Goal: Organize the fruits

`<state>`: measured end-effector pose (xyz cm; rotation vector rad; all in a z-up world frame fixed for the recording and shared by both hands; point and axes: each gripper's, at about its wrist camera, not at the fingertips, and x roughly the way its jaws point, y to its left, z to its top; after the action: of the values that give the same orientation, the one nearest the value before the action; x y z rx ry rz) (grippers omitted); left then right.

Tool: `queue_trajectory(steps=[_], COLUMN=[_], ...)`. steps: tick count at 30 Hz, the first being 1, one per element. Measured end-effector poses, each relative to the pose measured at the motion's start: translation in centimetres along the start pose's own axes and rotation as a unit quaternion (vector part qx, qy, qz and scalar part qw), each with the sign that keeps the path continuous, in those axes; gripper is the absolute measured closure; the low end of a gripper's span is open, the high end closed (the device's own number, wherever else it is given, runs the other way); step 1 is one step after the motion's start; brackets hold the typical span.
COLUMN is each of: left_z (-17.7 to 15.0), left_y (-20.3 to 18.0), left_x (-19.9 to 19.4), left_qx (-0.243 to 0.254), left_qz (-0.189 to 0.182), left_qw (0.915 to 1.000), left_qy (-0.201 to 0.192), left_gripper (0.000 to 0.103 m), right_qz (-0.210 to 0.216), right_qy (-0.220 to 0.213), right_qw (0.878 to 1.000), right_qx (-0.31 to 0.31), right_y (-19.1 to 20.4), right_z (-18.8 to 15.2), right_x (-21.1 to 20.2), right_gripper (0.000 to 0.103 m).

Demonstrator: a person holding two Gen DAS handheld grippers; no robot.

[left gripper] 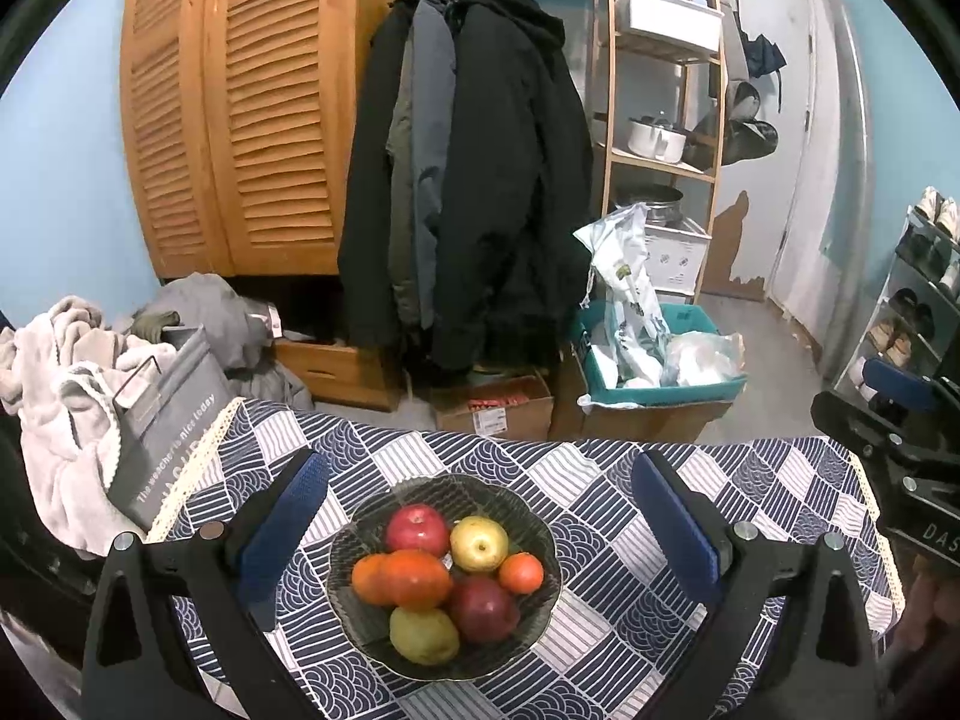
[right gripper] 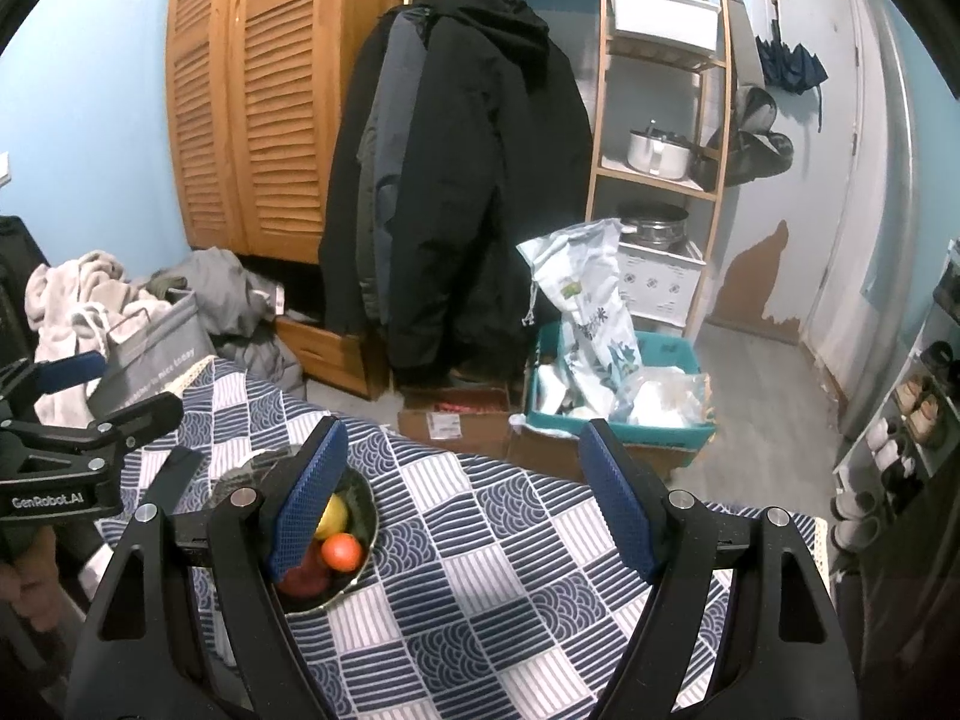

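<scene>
A dark glass bowl (left gripper: 534, 516) stands on the blue-and-white patterned tablecloth (left gripper: 630, 480). It holds a red apple (left gripper: 417, 528), a yellow apple (left gripper: 479, 543), a small orange (left gripper: 521, 573), a large orange fruit (left gripper: 414, 579), a dark red apple (left gripper: 483, 609) and a green pear (left gripper: 423, 636). My left gripper (left gripper: 480, 516) hangs open above the bowl, fingers wide on either side, touching no fruit. My right gripper (right gripper: 462, 498) stands open over bare cloth to the right of the bowl (right gripper: 366, 510); its left finger hides part of the fruit.
A grey fabric basket (left gripper: 174, 420) with pale towels sits at the table's left edge. Beyond the far edge are cardboard boxes (left gripper: 498, 411), a teal crate (left gripper: 660, 360) with bags, hanging coats (left gripper: 474, 180), a wooden wardrobe (left gripper: 240, 108) and a shoe rack (left gripper: 918, 300).
</scene>
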<state>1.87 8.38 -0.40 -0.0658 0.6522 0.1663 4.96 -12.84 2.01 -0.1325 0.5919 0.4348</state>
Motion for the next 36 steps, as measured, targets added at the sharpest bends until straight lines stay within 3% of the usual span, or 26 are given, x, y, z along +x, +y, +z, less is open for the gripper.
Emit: queue_trajectory(steps=[36], left_z=[0.26], left_y=[0.04], left_x=[-0.54], left_qx=[0.005], left_qz=[0.012], left_qw=[0.9999], left_qy=[0.007], left_gripper=[0.001], right_qz=[0.0], right_qy=[-0.001], right_qw=[1.0], right_qx=[-0.004], right_y=[-0.14], right_z=[0.15], right_x=[-0.14], right_gripper=[0.024])
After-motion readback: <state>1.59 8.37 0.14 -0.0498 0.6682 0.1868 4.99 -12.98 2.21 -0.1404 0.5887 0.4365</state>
